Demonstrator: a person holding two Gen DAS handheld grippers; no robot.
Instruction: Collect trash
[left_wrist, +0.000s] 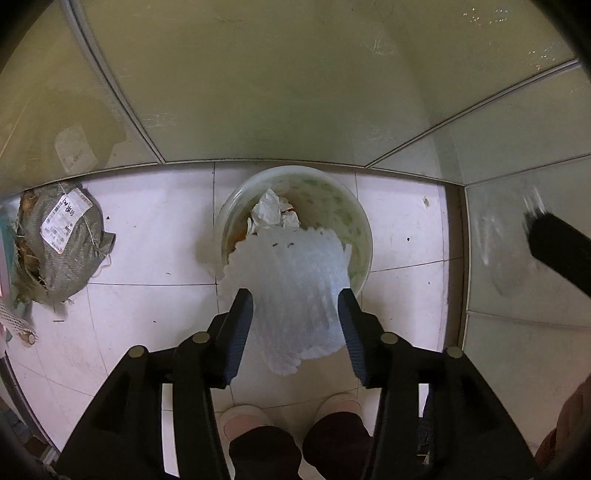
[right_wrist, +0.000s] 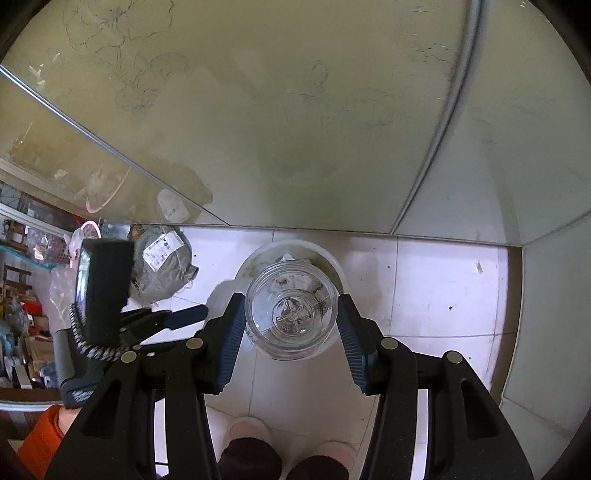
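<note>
A white foam net sheet hangs between the fingers of my left gripper, touching both pads, its far end draped over the rim of a round white bin. Crumpled white paper lies inside that bin. My right gripper is shut on a clear plastic jar, seen bottom-on, held just above the same bin. The left gripper's body shows at the left of the right wrist view. The right gripper is a dark blur at the right edge of the left wrist view.
The bin stands on white floor tiles against a frosted glass partition. A grey woven sack with a label lies to its left. The person's slippered feet stand just behind the grippers. Cluttered shelves fill the far left.
</note>
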